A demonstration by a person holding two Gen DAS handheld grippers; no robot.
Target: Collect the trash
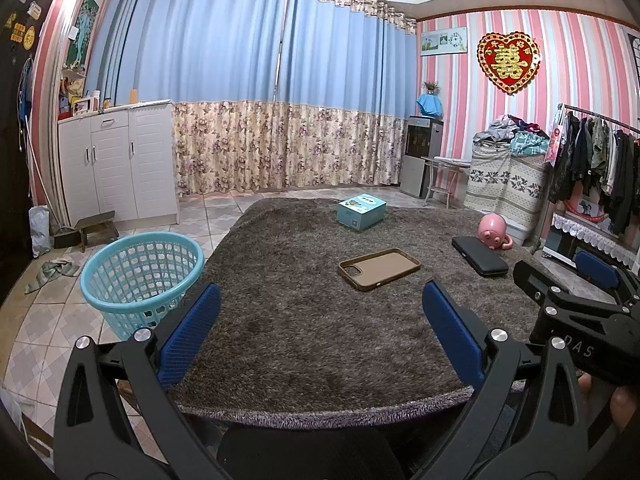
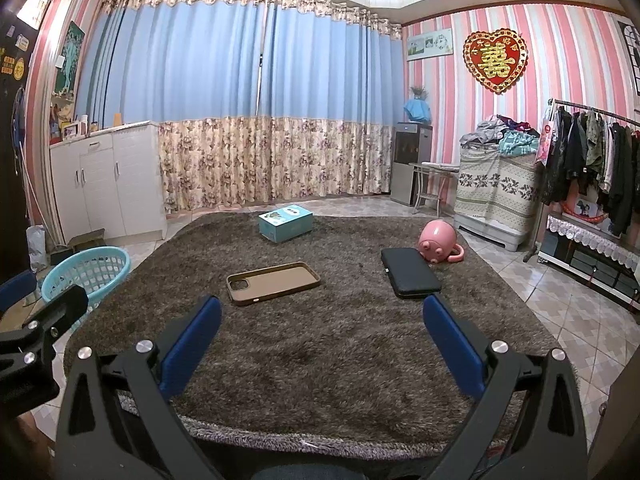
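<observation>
A brown phone case (image 1: 379, 269) (image 2: 273, 282), a teal cardboard box (image 1: 361, 210) (image 2: 285, 222), a black flat case (image 1: 479, 256) (image 2: 409, 272) and a pink toy cup (image 1: 493, 231) (image 2: 438, 245) lie on a grey-brown shaggy carpet (image 1: 304, 328) (image 2: 344, 336). A teal plastic basket (image 1: 140, 276) (image 2: 90, 274) stands on the floor at the carpet's left edge. My left gripper (image 1: 320, 316) is open and empty over the carpet's near part. My right gripper (image 2: 322, 320) is open and empty, near the black case. Each gripper shows at the other view's edge.
A white cabinet (image 1: 118, 160) stands at the left wall, with a small stool (image 1: 96, 226) before it. A water dispenser (image 1: 422, 156), a covered chest (image 1: 506, 178) and a clothes rack (image 1: 600, 148) line the right side. Tiled floor surrounds the carpet.
</observation>
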